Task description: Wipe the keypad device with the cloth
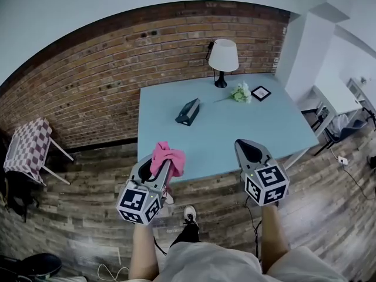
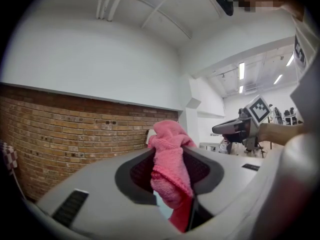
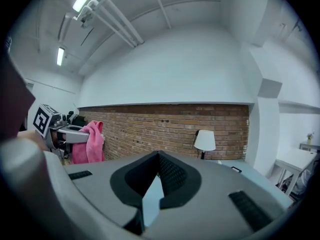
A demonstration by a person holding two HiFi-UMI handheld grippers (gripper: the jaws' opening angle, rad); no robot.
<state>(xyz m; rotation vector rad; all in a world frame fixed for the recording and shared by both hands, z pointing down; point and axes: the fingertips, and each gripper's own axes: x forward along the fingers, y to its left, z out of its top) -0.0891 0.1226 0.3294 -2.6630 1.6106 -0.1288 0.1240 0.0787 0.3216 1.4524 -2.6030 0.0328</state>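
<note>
Gripping the pink cloth is my left gripper: its two jaws are pressed onto the fabric from both sides. A bunched fold stands above the jaw tips, and the rest hangs down through the gap toward the gripper body. My right gripper carries nothing. Its jaws meet at their tips, with only a thin sliver of table showing through the slot lower down. The two grippers are level with each other and well apart, both over the near edge of the light blue table.

The keypad device lies on that table ahead of both sets of jaws, roughly on the line between them and a little nearer the left one. It is well apart from either. It is a dark, wedge-shaped unit resting flat, and the cloth is not touching it.

Farther beyond the keypad device, at the far edge ahead of my right jaws, stands a lamp with a white shade on a dark base. Just to its right lie a small bunch of pale flowers and a little dark-framed picture. A brick wall runs behind the table. Off to the left of my left jaws, on the wooden floor, sits a checkered stool.
</note>
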